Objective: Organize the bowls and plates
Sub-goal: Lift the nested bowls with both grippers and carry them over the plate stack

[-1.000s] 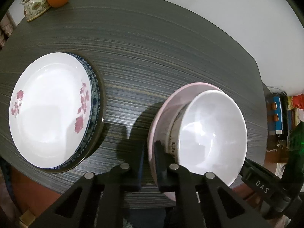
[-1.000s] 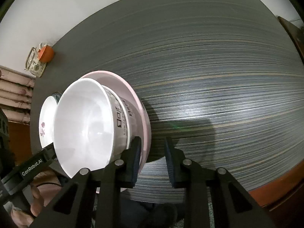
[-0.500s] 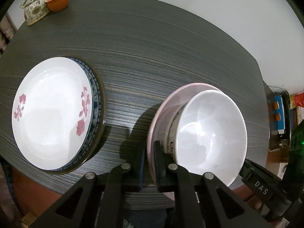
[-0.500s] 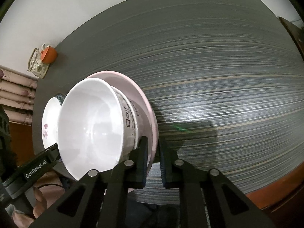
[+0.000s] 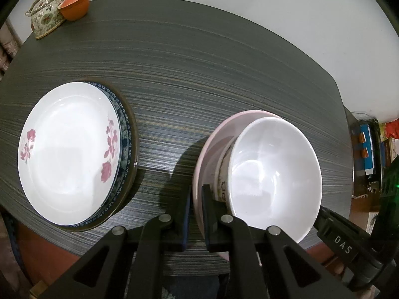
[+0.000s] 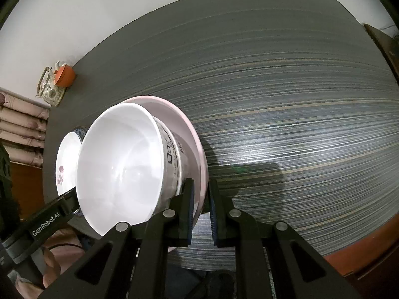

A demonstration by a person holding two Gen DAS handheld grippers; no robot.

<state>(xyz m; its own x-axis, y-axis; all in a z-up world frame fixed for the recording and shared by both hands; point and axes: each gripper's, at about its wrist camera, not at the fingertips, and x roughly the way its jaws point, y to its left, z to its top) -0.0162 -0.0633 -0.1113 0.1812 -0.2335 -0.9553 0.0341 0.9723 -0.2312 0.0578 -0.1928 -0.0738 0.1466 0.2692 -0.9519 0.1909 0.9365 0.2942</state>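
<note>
A: At the table's near edge, a white ceramic bowl [image 5: 274, 174] sits in a pale pink plate [image 5: 214, 144]. The left gripper [image 5: 195, 214] and right gripper [image 6: 201, 211] both pinch that plate's rim.

B: Leftward, a white rose-patterned plate [image 5: 67, 149] tops a blue-rimmed plate [image 5: 124, 134]. Likely partway: the pink plate and bowl remain unstacked.

The table [image 5: 199, 69] is streaked in dark grey with fine lighter and tan lines, and a reddish-brown edge is seen at its near side. On the table, a white plate [image 5: 67, 154] printed with pink flowers is laid over a blue-and-white patterned plate [image 5: 126, 134], while a plain white bowl [image 5: 274, 174] with dark markings on its outer wall is carried on a pale pink plate [image 5: 214, 144]. At the far corner of the table, an orange cup [image 5: 74, 6] is set beside a floral-patterned teapot [image 5: 45, 18]; both claws are black.
</note>
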